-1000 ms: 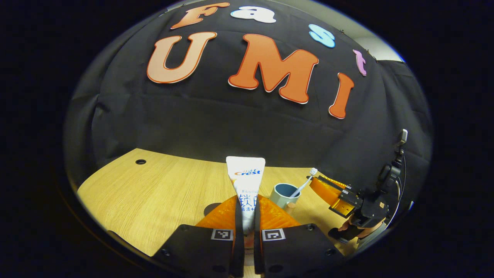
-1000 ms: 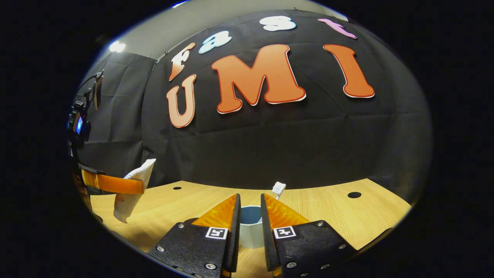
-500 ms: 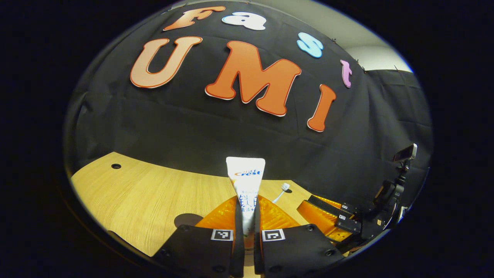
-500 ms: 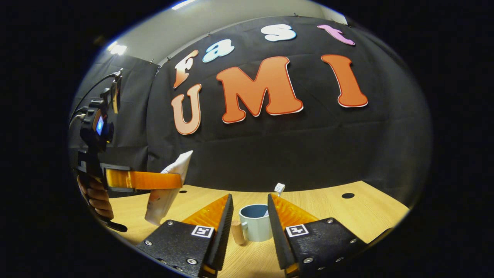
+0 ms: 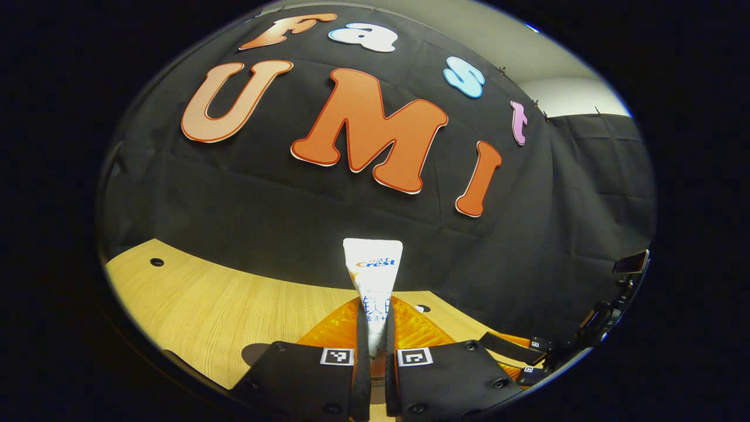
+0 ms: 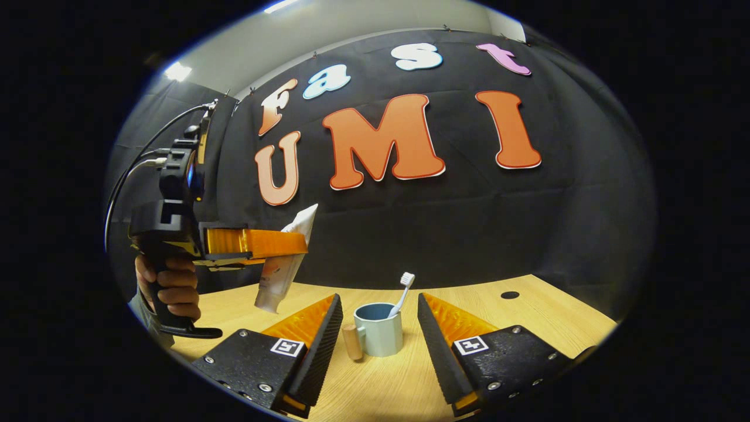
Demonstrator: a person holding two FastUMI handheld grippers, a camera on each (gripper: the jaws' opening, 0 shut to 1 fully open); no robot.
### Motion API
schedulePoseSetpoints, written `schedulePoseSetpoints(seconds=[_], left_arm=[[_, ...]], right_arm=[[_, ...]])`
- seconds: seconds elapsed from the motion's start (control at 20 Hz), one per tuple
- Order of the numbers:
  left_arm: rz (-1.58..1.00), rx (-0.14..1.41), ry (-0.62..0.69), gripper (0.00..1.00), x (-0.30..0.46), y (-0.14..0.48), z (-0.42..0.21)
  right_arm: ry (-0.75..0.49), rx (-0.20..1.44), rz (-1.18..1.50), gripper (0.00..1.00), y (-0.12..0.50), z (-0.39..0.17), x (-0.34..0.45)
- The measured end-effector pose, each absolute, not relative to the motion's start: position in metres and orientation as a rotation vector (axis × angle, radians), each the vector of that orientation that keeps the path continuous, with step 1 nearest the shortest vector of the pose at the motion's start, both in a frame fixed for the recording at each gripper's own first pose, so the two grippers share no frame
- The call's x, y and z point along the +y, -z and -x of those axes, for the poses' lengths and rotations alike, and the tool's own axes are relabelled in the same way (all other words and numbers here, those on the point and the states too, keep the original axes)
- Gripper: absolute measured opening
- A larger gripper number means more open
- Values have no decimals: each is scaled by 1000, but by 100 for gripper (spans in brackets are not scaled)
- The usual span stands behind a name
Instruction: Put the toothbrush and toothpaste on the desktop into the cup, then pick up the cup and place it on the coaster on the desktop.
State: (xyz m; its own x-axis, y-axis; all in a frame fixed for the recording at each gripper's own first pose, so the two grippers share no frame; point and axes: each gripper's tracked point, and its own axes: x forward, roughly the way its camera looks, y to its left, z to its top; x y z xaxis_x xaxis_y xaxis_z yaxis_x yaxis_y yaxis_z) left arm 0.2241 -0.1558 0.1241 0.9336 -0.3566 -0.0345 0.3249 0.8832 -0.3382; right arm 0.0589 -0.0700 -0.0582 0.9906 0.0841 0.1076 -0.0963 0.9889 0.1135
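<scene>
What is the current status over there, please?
Left hand-held gripper shut on white toothpaste tube, held aloft. Right hand-held gripper open, facing pale blue cup holding white toothbrush. Nothing blocking.

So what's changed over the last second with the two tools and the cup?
The right tool opened wide and backed away from the cup, which now stands free between its fingers. The left tool carried the toothpaste higher and nearer the cup. Unchanged: the left tool's grip on the toothpaste, the toothbrush in the cup, the cup on the desk.
</scene>
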Motion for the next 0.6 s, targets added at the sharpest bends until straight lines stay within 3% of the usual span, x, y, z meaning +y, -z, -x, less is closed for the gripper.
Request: schedulePoseSetpoints(seconds=[0.6], left_arm=[[353, -18, 388, 13, -196, -134, -271]], right_arm=[[-54, -91, -123, 78, 69, -37, -101]])
